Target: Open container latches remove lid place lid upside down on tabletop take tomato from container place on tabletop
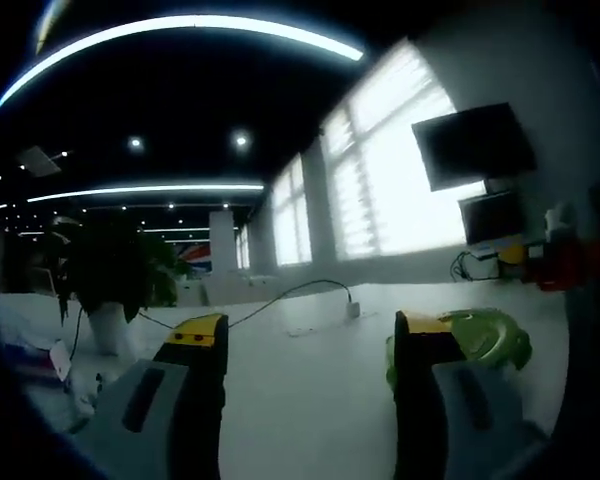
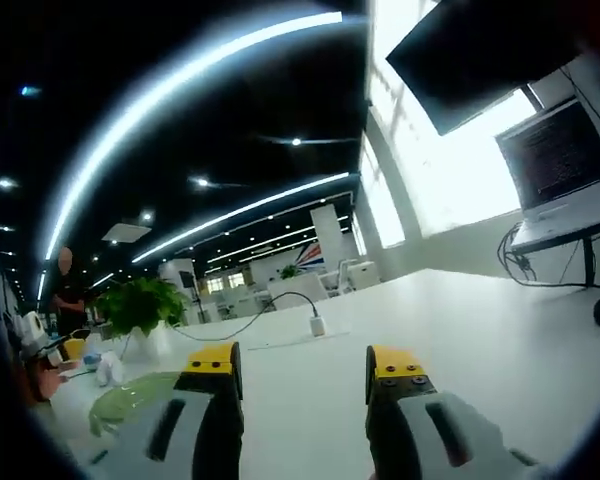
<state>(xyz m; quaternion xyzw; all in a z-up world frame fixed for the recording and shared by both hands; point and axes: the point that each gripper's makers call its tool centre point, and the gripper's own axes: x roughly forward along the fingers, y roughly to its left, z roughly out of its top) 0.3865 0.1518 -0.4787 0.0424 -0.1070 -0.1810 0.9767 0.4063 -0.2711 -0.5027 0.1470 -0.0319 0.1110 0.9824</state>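
In the left gripper view, my left gripper [image 1: 310, 330] stands open over the white tabletop [image 1: 300, 400] with nothing between its yellow-tipped jaws. A green translucent plastic container part [image 1: 492, 338] lies on the table just behind the right-hand jaw, partly hidden by it. In the right gripper view, my right gripper [image 2: 303, 362] is also open and empty above the tabletop [image 2: 480, 340]. A green translucent plastic piece [image 2: 130, 400] lies flat to the left of its left-hand jaw. I cannot tell whether either green piece is the lid or the box.
A potted plant [image 1: 110, 275] [image 2: 140, 300] stands on the table. A black cable with a white plug [image 1: 352, 308] [image 2: 318, 325] runs across it. A wall screen [image 1: 475, 145] and a laptop [image 2: 560, 160] sit by the windows. A person [image 2: 65, 280] stands far off.
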